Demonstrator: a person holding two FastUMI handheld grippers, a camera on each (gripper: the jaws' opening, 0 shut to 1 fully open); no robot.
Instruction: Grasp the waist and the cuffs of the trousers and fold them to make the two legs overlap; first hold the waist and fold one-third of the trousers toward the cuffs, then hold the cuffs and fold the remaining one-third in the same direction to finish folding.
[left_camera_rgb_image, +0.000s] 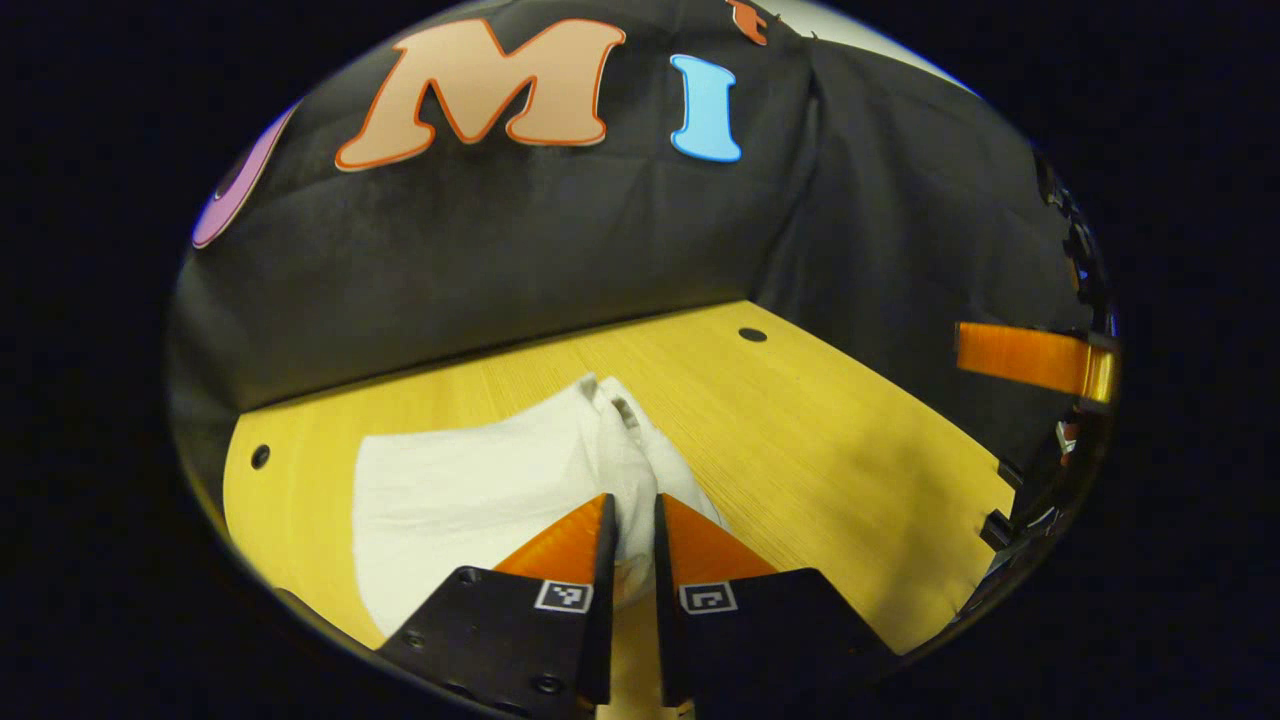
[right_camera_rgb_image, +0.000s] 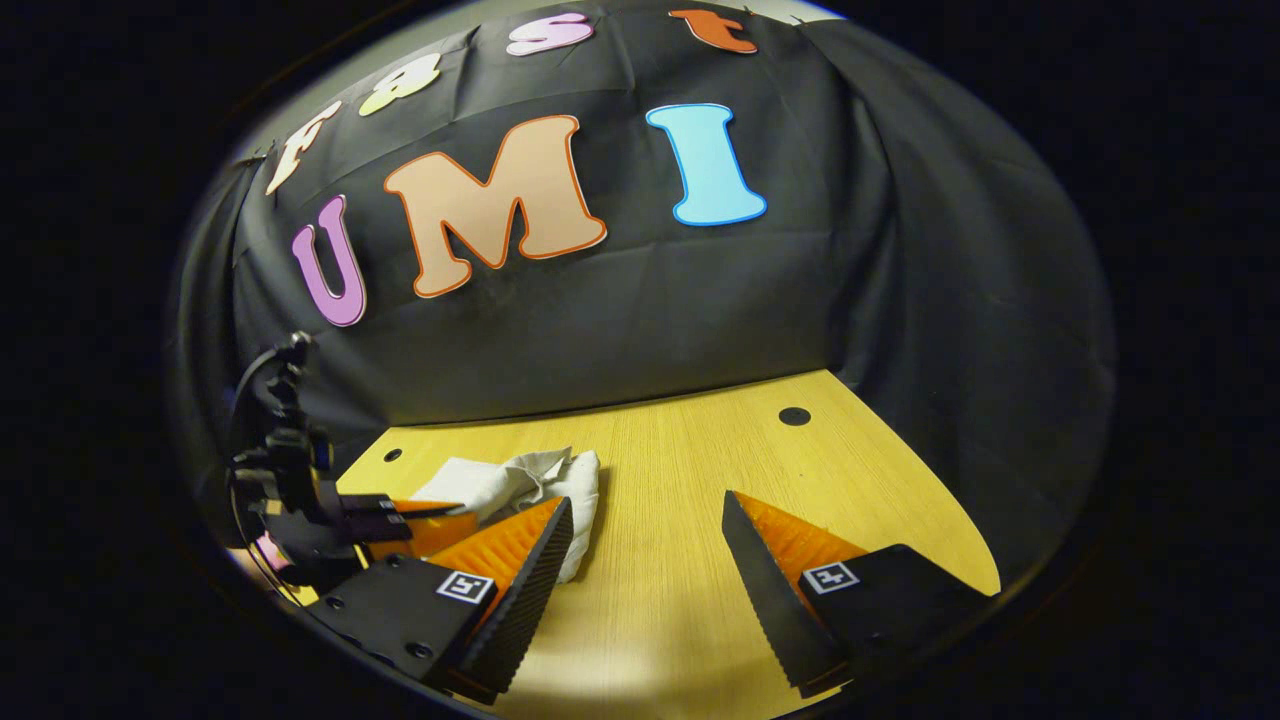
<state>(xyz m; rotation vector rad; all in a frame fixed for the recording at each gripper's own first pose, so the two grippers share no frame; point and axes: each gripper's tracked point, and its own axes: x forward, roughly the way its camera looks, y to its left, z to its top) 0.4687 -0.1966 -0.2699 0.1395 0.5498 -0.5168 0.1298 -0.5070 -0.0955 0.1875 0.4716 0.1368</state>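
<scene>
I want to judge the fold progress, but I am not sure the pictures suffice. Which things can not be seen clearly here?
- Which part of the trousers the left gripper pinches, waist or cuff: left gripper view, the fingers cover it.
- The trousers' near edge: left gripper view, hidden behind the gripper body.
- The trousers' layers: right gripper view, small, bunched, partly behind the right gripper's finger.
- The table's near side: cut off in both views.

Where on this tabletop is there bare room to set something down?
Bare wood lies right of the white trousers, out to the table edge and back to the black cloth wall. It is crowded at the trousers, where the left tongs pinch them.
</scene>
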